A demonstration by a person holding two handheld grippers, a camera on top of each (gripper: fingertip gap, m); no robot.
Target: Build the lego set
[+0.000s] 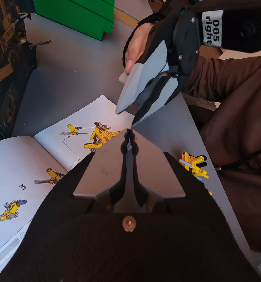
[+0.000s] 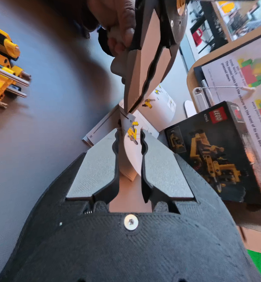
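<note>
An open instruction booklet [image 1: 35,160] lies on the grey table; it also shows in the right wrist view [image 2: 162,103]. My left gripper [image 1: 129,131] is shut on the corner of a booklet page [image 2: 127,122] and holds it curled up off the booklet. From the right wrist view it [image 2: 129,112] comes down from above. My right gripper [image 2: 129,132] is open and empty, its fingers on either side of the lifted page without touching it. It hovers just beyond the left tips in the left wrist view [image 1: 125,119]. A partly built yellow lego assembly [image 1: 194,164] lies on the table to the side [image 2: 1,76].
The black lego box [image 2: 215,155] stands beside the booklet, also at the left of the left wrist view [image 1: 4,61]. A green block [image 1: 81,15] lies at the back. A clipboard with a printed sheet [image 2: 249,76] lies behind the box. The table edge [image 1: 203,129] runs near the person's brown sleeve. My left and right fingertips are right by each other.
</note>
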